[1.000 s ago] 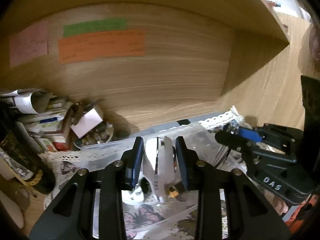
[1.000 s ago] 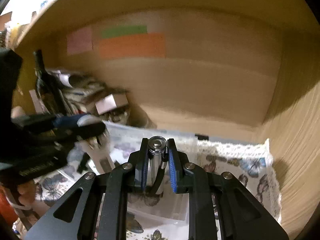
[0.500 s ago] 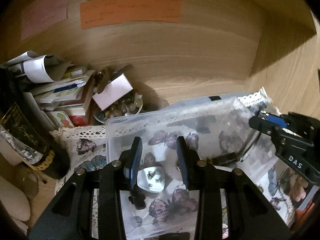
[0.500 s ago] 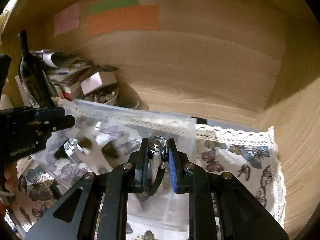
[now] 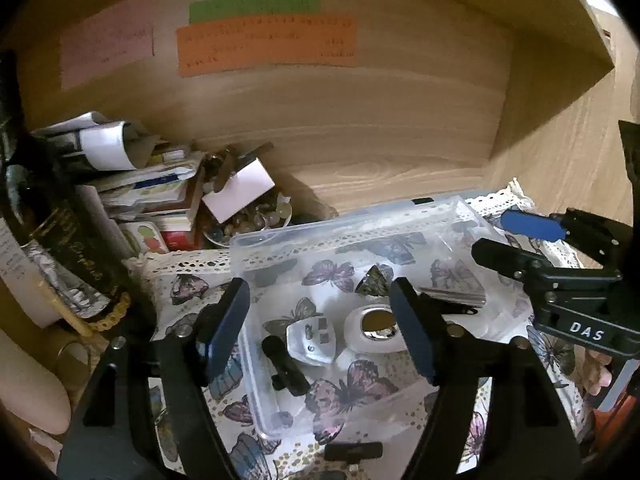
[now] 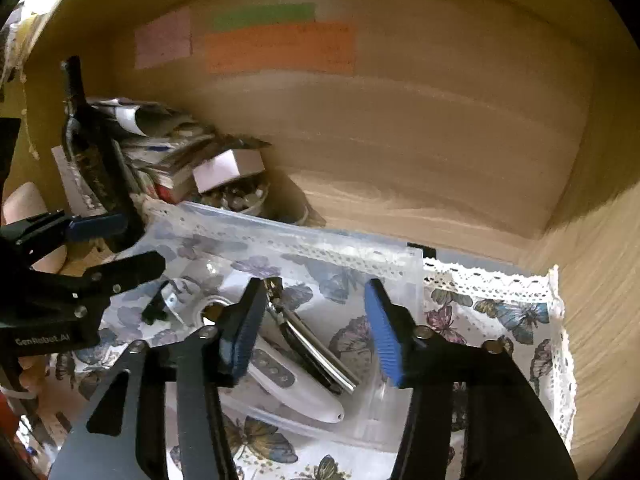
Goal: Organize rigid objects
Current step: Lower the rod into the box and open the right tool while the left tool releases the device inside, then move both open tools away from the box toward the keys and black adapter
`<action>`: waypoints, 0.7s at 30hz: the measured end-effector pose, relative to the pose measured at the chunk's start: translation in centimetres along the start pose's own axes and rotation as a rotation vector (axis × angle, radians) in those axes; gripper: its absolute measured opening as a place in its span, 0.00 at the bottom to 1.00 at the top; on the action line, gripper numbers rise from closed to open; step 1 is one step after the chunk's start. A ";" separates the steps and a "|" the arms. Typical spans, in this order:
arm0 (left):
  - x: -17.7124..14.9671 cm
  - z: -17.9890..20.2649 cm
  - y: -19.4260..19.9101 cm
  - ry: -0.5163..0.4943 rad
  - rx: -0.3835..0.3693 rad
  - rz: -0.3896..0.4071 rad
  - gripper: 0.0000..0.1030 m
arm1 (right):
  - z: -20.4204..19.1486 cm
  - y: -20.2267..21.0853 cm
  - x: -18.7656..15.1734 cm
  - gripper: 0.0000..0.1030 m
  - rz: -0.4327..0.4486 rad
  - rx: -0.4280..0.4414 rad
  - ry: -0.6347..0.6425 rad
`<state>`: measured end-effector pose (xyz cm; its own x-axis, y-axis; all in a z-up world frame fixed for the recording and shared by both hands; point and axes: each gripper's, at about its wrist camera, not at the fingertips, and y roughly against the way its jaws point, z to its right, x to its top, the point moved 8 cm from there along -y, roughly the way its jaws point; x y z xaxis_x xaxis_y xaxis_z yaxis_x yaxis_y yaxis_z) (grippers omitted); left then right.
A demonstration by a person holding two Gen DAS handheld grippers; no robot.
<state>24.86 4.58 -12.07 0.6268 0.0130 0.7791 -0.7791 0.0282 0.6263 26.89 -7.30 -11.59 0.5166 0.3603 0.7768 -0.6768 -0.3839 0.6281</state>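
Left gripper (image 5: 320, 320), low centre of its frame, has just been opening; its jaws stand apart, empty, over the white plug (image 5: 310, 340) lying in the clear plastic box (image 5: 360, 224). Right gripper (image 6: 312, 328) has likewise just spread wide, free of the silver pen-like tool (image 6: 316, 346) lying in the box beside a white remote (image 6: 292, 384)

"DAS" in white on the black body of the right gripper (image 5: 532, 240), right of the jaws in the left wrist view. "GenRobot.AI" on the left gripper (image 6: 116, 244), left of the jaws in the right wrist view. Writing on orange note (image 5: 266, 46) and dark bottle (image 5: 60, 240): unreadable.
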 end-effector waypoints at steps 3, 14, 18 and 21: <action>-0.2 -0.1 0.8 0.000 -0.003 0.006 0.76 | -0.2 1.2 0.2 0.57 0.028 -0.005 0.009; -3.8 -0.7 3.9 0.003 0.002 -0.019 0.91 | -1.2 4.1 -2.8 0.68 0.030 0.029 -0.007; -6.0 -1.3 4.6 0.017 0.008 -0.055 0.91 | -2.0 4.8 -5.1 0.68 -0.002 0.053 -0.023; -7.8 -1.6 5.2 0.024 0.021 -0.077 0.91 | -2.8 4.8 -7.3 0.68 -0.039 0.062 -0.028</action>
<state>15.94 6.23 -14.87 0.6849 0.0354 0.7278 -0.7284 0.0089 0.6851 18.42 -9.43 -14.39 0.5567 0.3521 0.7524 -0.6231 -0.4221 0.6585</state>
